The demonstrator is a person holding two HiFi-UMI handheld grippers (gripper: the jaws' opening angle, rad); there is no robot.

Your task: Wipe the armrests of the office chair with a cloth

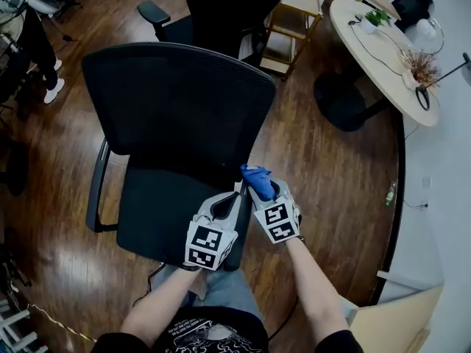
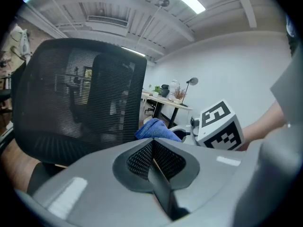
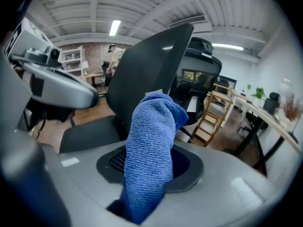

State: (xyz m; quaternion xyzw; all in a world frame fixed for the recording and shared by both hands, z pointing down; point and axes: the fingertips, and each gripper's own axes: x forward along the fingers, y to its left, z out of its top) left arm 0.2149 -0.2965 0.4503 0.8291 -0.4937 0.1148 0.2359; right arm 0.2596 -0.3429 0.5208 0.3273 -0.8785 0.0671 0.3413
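Observation:
The black mesh-backed office chair (image 1: 176, 101) stands just in front of me, its back toward me. Its left armrest (image 1: 97, 186) shows bare. The right armrest (image 1: 235, 254) lies mostly under my two grippers. My right gripper (image 1: 268, 192) is shut on a blue cloth (image 1: 257, 179), which sticks up from its jaws (image 3: 151, 145) above that armrest. Close to its left, my left gripper (image 1: 223, 206) is shut with nothing in it, pointing at the chair back (image 2: 71, 103). The cloth (image 2: 154, 129) also shows past the left gripper's tips.
A second black chair (image 1: 221, 13) stands behind the first. To the right are a wooden shelf unit (image 1: 291, 20) and a round white table (image 1: 383, 50) with plants and cables. A person's feet (image 1: 51, 79) are at the far left on the wood floor.

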